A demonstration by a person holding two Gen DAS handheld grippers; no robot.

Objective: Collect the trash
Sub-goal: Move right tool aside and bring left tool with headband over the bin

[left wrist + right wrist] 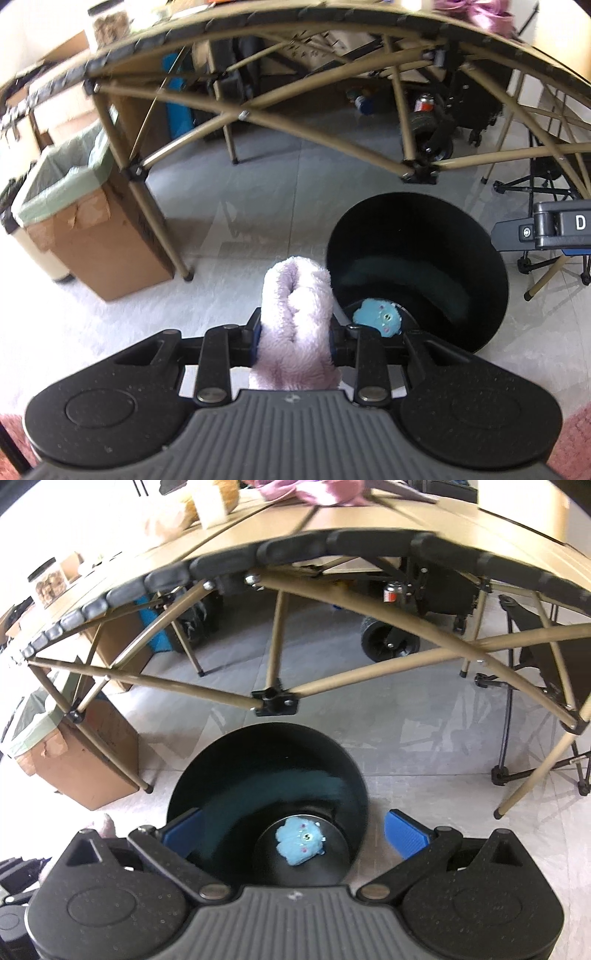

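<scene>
Left gripper (295, 339) carries a pink fluffy cloth (295, 295); black bin (417, 266) lies ahead and to its right.

Left jaws are clamped on the cloth, whose long axis runs forward along the fingers, its free end just short of the bin's near-left rim. Right gripper (295, 830) hangs over the bin mouth, jaws spread wide, nothing between them. A blue plush toy (301, 840) already lies on the bin floor. Judgement: the left hand must shift right and forward before letting go.
</scene>
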